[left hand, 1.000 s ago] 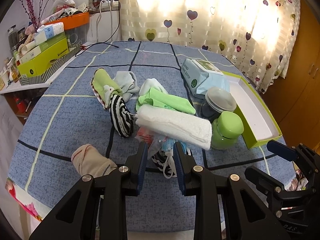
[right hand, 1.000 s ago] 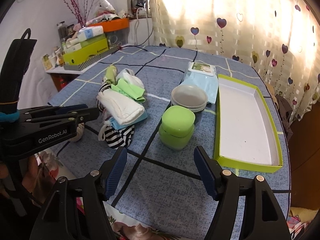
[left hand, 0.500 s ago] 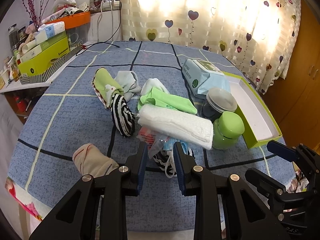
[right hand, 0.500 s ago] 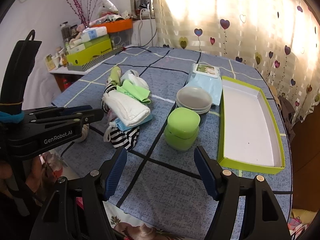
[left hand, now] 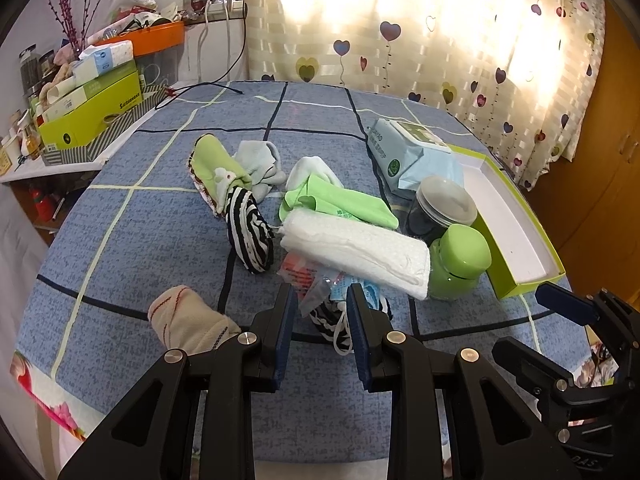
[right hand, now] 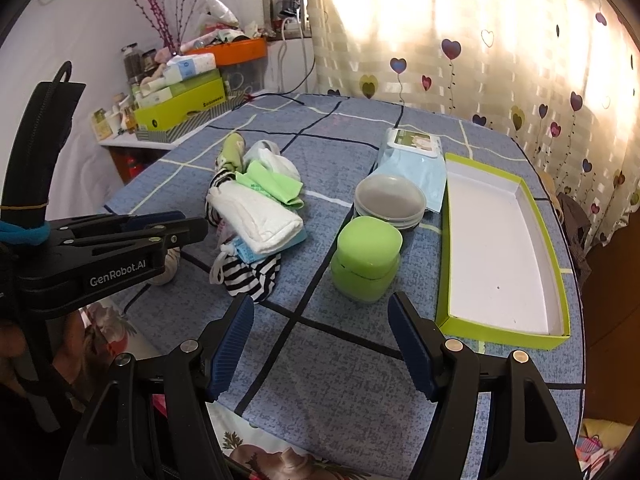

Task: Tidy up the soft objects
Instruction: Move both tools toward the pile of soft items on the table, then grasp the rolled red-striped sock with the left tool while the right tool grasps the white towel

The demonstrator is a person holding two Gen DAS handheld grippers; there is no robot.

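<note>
A heap of soft things lies mid-table: a folded white towel on top, a green cloth behind it, a blue face mask and a striped sock under it. Another striped sock, a green patterned sock and a pale grey sock lie to the left. A beige sock sits alone near the front edge. My left gripper hovers just before the heap, narrowly open and gripping nothing. My right gripper stands wide open and empty, facing the green jar.
A green jar, a lidded round container and a wet-wipes pack stand right of the heap. An empty green-rimmed tray lies along the right edge. A cluttered shelf with boxes stands at the far left.
</note>
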